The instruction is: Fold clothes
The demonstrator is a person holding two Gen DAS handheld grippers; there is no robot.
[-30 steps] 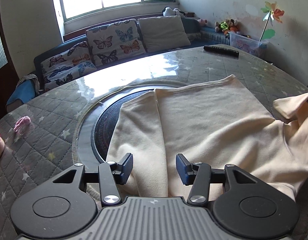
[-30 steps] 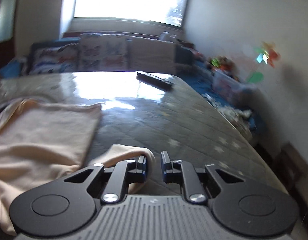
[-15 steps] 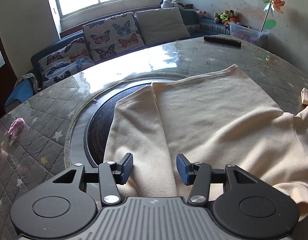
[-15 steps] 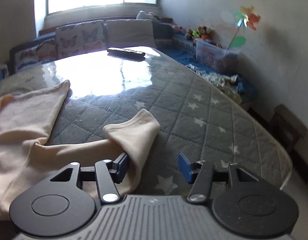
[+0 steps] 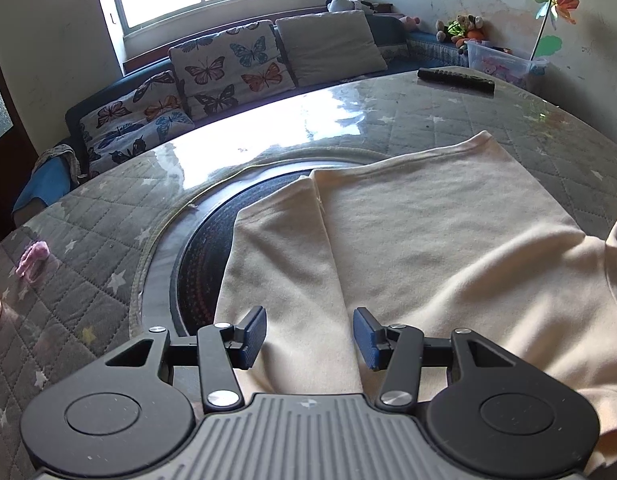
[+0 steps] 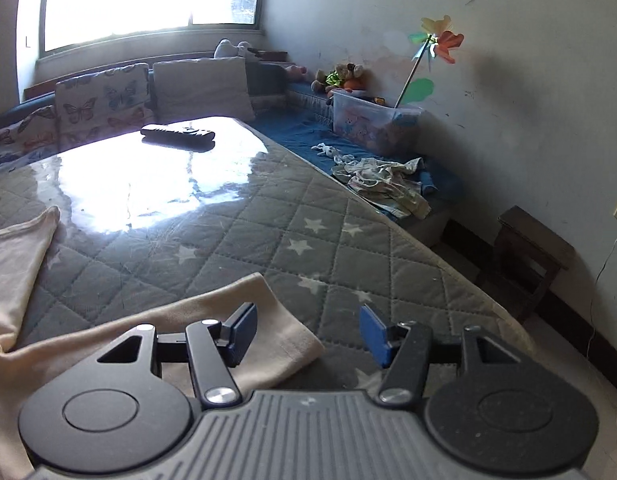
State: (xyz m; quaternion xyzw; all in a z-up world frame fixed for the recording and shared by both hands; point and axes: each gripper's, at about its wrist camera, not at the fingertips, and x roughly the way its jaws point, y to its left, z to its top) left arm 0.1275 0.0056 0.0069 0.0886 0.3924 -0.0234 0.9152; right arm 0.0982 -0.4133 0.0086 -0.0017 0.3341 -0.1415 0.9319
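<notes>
A cream long-sleeved top (image 5: 448, 256) lies spread on the round table (image 5: 108, 248), which wears a grey quilted star-print cover under a clear glossy sheet; part of the garment overlaps the dark round inset (image 5: 200, 256) at the table's middle. One sleeve (image 5: 284, 264) lies flat beside the body panel, its cuff toward the window. The other sleeve (image 6: 228, 320) lies out flat to the side, its cuff end under the right gripper (image 6: 304, 334).

Progress, as judged: early. The top looks laid out and smoothed, but no fold across the body shows; both sleeves and the body remain to be folded.

The left gripper (image 5: 310, 336) hovers over the near sleeve, fingers spread, nothing pinched. The right gripper's jaws are opening; the cuff lies below its left finger (image 6: 240, 334) and is not gripped.

Containers: a clear plastic tub (image 6: 372, 124) stands on the blue bench by the wall, holding what appear to be toys and the stick of a pinwheel (image 6: 436, 44); its contents are too blurred to name further. Loose small clothes (image 6: 384, 184) lie on the bench beside it. A remote control (image 6: 176, 134) rests on the table's far side.
</notes>
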